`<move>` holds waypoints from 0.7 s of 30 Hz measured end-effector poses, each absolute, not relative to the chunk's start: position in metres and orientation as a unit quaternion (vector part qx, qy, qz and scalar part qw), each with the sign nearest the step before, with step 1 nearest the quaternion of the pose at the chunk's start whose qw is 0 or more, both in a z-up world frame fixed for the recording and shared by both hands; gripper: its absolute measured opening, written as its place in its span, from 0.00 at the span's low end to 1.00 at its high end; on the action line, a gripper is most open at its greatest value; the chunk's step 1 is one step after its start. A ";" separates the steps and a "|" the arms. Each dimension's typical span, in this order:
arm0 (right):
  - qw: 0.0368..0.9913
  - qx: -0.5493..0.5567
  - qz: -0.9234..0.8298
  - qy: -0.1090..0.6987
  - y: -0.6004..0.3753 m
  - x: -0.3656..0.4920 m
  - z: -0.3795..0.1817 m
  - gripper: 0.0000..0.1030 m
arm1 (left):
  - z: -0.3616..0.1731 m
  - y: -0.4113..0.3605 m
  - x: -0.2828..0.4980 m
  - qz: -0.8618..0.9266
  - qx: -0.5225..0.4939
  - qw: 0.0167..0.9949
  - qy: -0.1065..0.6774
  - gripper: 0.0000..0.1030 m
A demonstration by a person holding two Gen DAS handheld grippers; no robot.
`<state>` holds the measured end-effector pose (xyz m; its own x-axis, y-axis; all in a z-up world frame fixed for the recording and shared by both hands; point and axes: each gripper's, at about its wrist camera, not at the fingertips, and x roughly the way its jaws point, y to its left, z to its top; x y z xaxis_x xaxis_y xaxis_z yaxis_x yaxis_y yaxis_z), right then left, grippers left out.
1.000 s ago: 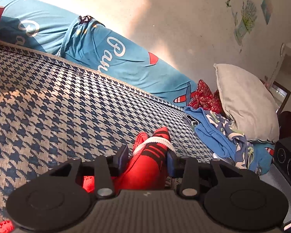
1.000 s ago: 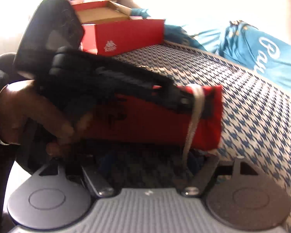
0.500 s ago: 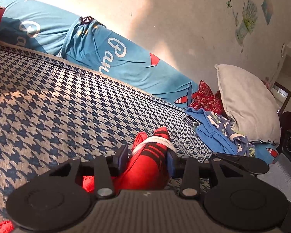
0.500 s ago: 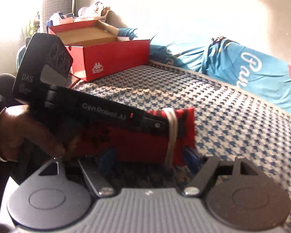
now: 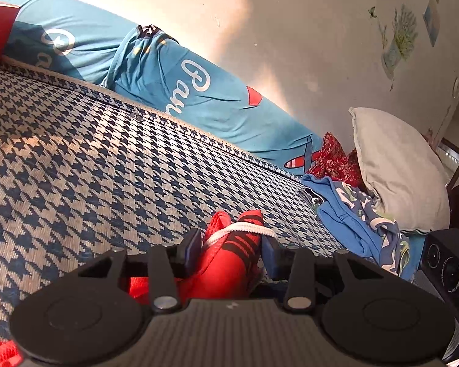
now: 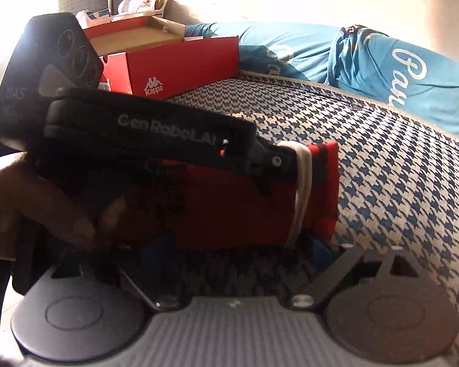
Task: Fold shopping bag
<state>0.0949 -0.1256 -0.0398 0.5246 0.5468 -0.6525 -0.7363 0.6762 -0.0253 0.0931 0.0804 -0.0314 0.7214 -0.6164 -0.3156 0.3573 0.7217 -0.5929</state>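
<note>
In the left wrist view the left gripper (image 5: 231,249) is clenched on the folded red bag (image 5: 229,263), its blue pads pressing either side of the bundle, with a white cord handle (image 5: 241,229) looped over the top. The bag sits low over the bed (image 5: 91,159), a coarse woven cover in blue-and-cream houndstooth. Only this view shows the far right end: a heap of blue printed clothes (image 5: 348,211), a red floral cloth (image 5: 335,159) and a plump grey pillow (image 5: 401,171) leaning against a scuffed wall (image 5: 321,30) with stickers.

The right wrist view shows the bag (image 6: 235,208) side-on as a flat red oblong with the cord (image 6: 301,192) running down its end. The left gripper's (image 6: 287,168) black body, held in a hand (image 6: 46,202), crosses in front and hides much of the bag. The right gripper (image 6: 232,250) has its jaws opening, spread wide on either side below the bag; its pads are dark and blurred, and do not appear to press on it. Only here does an open red cardboard shoebox (image 6: 183,67) show, standing at the bed's far corner. Beyond, in both views, a smooth teal bedsheet (image 6: 397,70) with white lettering lies bunched along the wall.
</note>
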 end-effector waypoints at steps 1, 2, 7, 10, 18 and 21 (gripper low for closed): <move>0.860 -0.152 0.373 0.314 -0.126 0.094 -0.040 0.90 | -0.032 0.082 0.093 -0.272 -0.261 0.891 0.254 0.39; 0.860 -0.152 0.373 0.313 -0.126 0.094 -0.040 0.90 | -0.032 0.083 0.093 -0.271 -0.265 0.890 0.253 0.39; 0.864 -0.163 0.369 0.301 -0.128 0.090 -0.036 0.85 | -0.032 0.082 0.092 -0.256 -0.253 0.897 0.257 0.51; 0.869 -0.167 0.368 0.286 -0.128 0.087 -0.032 0.83 | -0.032 0.082 0.094 -0.252 -0.251 0.896 0.267 0.52; 0.870 -0.151 0.370 0.290 -0.130 0.095 -0.030 0.83 | -0.015 0.063 0.087 -0.229 -0.100 0.912 0.324 0.66; 0.869 -0.148 0.373 0.291 -0.131 0.096 -0.028 0.83 | -0.004 0.057 0.081 -0.240 -0.047 0.909 0.338 0.70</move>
<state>0.0965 -0.1308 -0.0280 0.5525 0.5608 -0.6166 -0.7334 0.6786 -0.0400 0.0806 0.0574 -0.0042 0.6555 -0.4681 -0.5927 0.4050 0.8802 -0.2472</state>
